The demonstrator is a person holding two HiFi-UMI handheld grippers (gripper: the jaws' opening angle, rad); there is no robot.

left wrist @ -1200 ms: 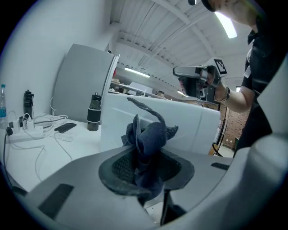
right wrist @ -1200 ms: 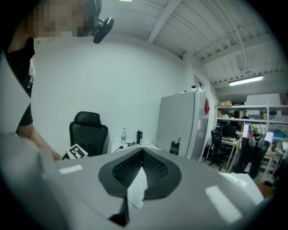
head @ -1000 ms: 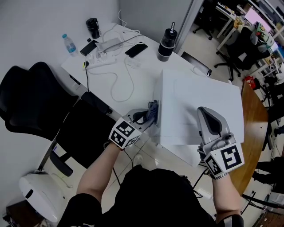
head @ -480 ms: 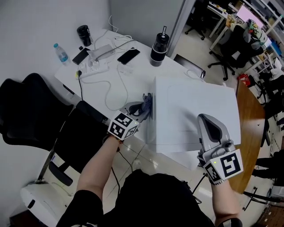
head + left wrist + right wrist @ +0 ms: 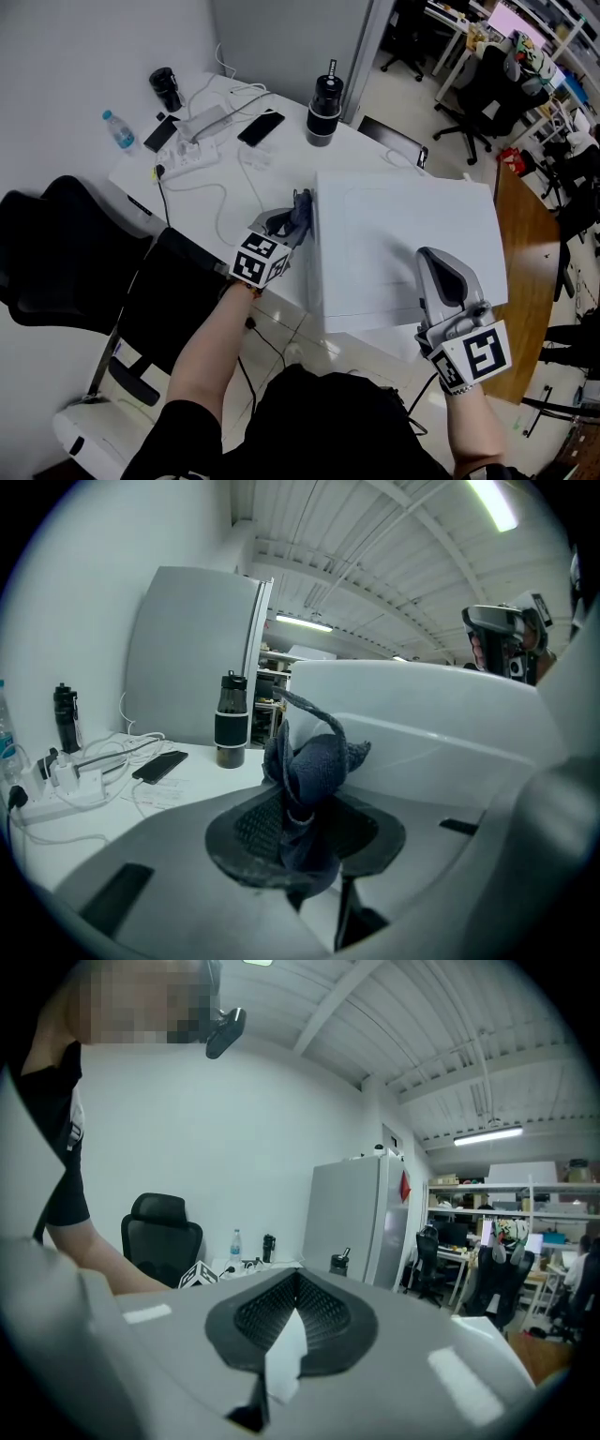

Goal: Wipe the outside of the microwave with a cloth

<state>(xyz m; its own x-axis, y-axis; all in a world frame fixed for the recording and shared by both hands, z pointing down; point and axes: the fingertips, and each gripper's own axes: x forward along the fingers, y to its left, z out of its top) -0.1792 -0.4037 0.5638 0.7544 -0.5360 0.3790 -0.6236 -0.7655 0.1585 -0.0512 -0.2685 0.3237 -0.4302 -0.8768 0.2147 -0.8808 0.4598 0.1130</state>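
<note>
Both handhelds are the same build: left gripper [image 5: 294, 216] and right gripper [image 5: 435, 257] have smooth light-grey plastic shells with black mesh-textured pads [image 5: 267, 1312] at the far tips. Each has a white marker cube [image 5: 259, 261] with black squares at the near end. Person's wearing a black short-sleeved top [image 5: 319, 422].

On your table [image 5: 281, 159] you have a black flask [image 5: 323, 108] near the far edge, a phone [image 5: 262, 127] beside a power strip [image 5: 192, 142], a water bottle [image 5: 119, 129] and a black mug [image 5: 167, 89]. A black chair [image 5: 56, 253] stands at your left.
</note>
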